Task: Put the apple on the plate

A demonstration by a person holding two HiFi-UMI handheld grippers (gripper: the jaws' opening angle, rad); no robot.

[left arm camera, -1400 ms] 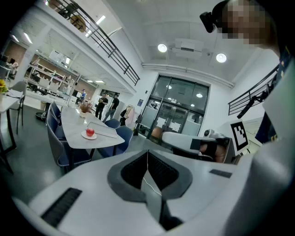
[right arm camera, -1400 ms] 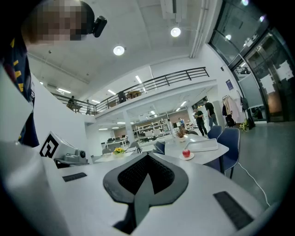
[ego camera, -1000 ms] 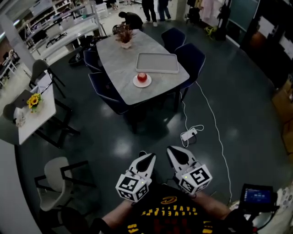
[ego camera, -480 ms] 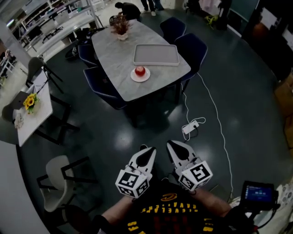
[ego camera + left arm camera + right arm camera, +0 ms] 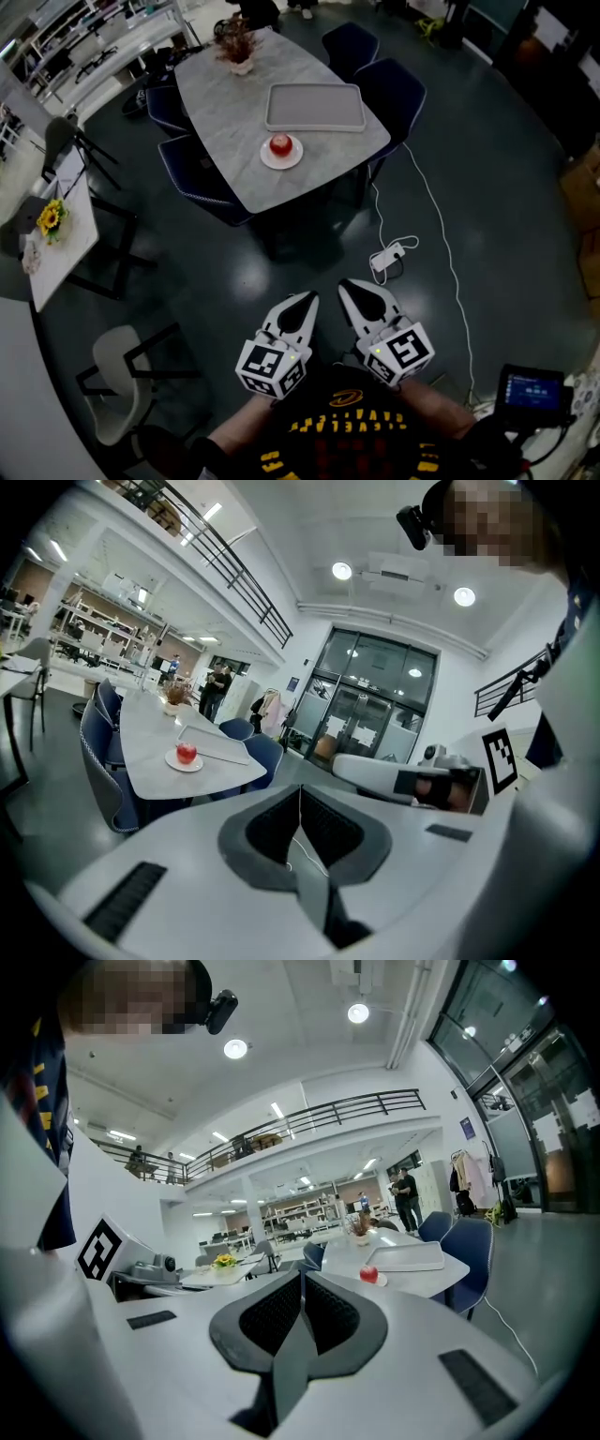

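Observation:
A red apple (image 5: 280,143) rests on a small white plate (image 5: 282,159) near the front edge of a grey table (image 5: 234,103). The same apple (image 5: 187,753) shows small in the left gripper view, and the apple (image 5: 368,1274) shows again in the right gripper view. Both grippers hang close to my body, far from the table. My left gripper (image 5: 302,304) is shut with nothing in it. My right gripper (image 5: 355,290) is likewise shut and holds nothing. In each gripper view the jaws meet at their tips.
A grey tray (image 5: 315,106) lies behind the plate, and a potted plant (image 5: 235,47) stands at the table's far end. Dark blue chairs (image 5: 387,92) ring the table. A power strip with cable (image 5: 388,255) lies on the floor between me and the table. A white side table (image 5: 58,239) stands left.
The view has shifted so the table and apple sit a little higher and further left in the head view. Both grippers stay shut and keep their place near my body.

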